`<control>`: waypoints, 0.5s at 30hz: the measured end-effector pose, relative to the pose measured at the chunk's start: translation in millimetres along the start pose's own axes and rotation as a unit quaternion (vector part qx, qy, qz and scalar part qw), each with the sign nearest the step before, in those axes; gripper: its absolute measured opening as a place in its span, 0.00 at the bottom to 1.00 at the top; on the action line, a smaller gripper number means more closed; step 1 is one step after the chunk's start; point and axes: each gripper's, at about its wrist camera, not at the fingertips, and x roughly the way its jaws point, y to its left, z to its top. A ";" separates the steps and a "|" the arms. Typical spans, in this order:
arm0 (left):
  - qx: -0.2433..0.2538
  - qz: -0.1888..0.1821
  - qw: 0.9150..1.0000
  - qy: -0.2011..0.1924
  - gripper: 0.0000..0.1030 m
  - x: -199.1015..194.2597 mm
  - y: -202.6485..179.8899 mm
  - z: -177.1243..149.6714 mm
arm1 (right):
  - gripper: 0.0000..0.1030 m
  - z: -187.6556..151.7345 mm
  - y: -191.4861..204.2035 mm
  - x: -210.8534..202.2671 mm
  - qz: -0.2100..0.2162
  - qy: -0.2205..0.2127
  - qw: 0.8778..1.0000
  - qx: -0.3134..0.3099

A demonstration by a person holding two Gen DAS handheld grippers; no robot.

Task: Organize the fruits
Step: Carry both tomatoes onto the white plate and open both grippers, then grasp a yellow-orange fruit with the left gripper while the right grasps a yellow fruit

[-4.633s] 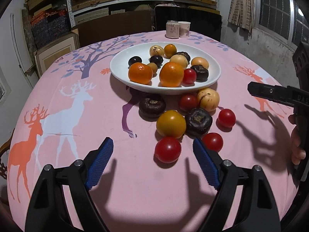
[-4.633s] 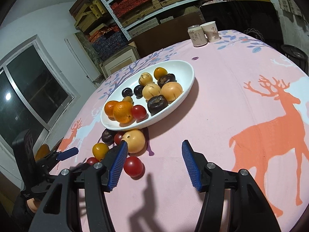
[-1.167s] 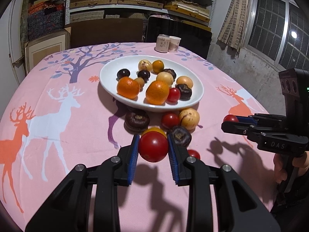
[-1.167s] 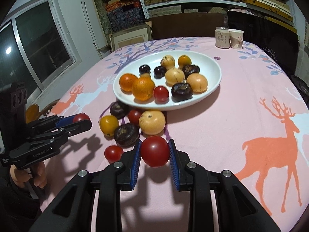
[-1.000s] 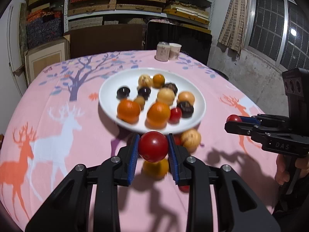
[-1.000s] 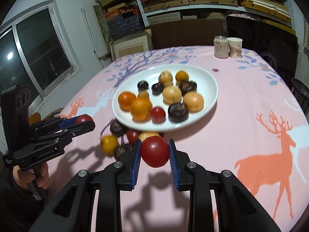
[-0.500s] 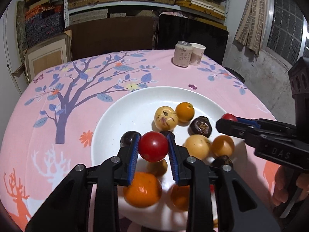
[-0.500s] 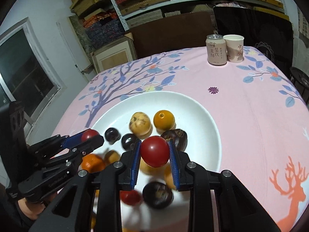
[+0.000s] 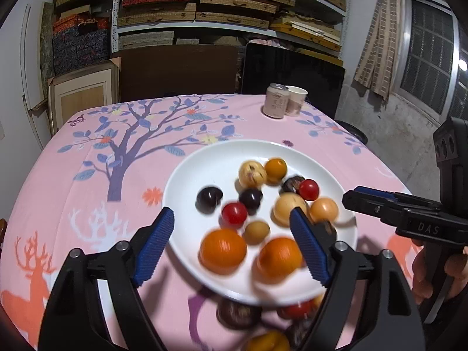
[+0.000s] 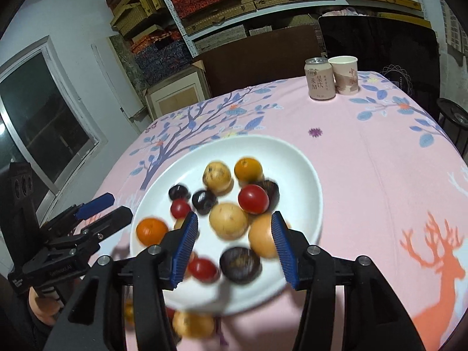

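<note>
Let go of both red tomatoes since half a second ago; left gripper (image 9: 232, 235) now wide open with nothing between its blue pads (image 9: 153, 245); right gripper (image 10: 232, 242) wide open too and holding nothing; hangs over the near side of the white plate (image 9: 201, 158). Left tomato (image 9: 234, 214) now down on the plate beside a dark round fruit (image 9: 250, 198); right tomato (image 10: 253, 199) sits on top of the pile, touching a yellow fruit (image 10: 228, 220). Two oranges (image 9: 223, 250) at the near edge of the plate. More fruit off the plate on the pink deer cloth (image 9: 87, 175), near edge, maybe a dark one and a red one, too blurry to be sure. Far back, a can (image 10: 319, 79) just beside a paper cup (image 10: 345, 74).
</note>
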 end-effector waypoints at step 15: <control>0.030 0.005 0.999 0.042 0.81 -53.5 -26.7 -103.8 | 0.52 -111.1 -7.7 -52.6 0.019 0.006 0.999 0.035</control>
